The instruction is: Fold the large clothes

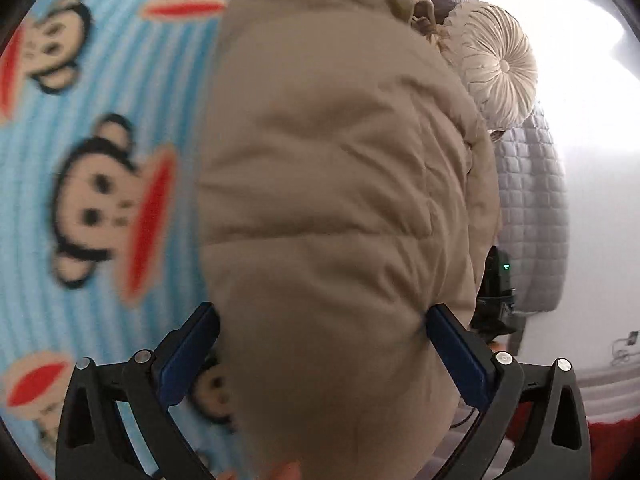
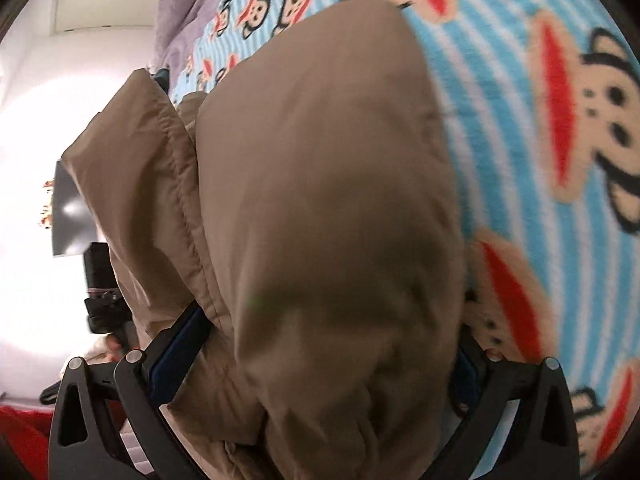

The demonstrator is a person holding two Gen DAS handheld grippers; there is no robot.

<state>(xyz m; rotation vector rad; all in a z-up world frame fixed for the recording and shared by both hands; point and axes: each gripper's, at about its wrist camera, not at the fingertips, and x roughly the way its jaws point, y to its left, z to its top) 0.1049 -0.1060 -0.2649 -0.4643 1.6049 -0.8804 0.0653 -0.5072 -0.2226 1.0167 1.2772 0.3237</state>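
Observation:
A large tan puffer jacket [image 1: 332,184] fills the middle of the left wrist view, hanging over a blue striped monkey-print blanket [image 1: 100,152]. My left gripper [image 1: 322,324] is shut on a thick fold of the jacket, its blue pads [image 1: 456,344] pressed to both sides. In the right wrist view the same jacket [image 2: 328,200] bulges between my right gripper's [image 2: 328,344] fingers, which are shut on its padded edge. The right gripper's right pad is mostly hidden by fabric. The other gripper's black body [image 2: 102,292] shows at the left behind the jacket.
The blanket [image 2: 520,100] covers a bed. A round pleated cream cushion [image 1: 496,68] and a grey quilted cover [image 1: 528,208] lie at the right. Purple bedding [image 2: 188,12] is at the far edge. A red item [image 2: 20,440] sits low left. Bright white walls lie beyond.

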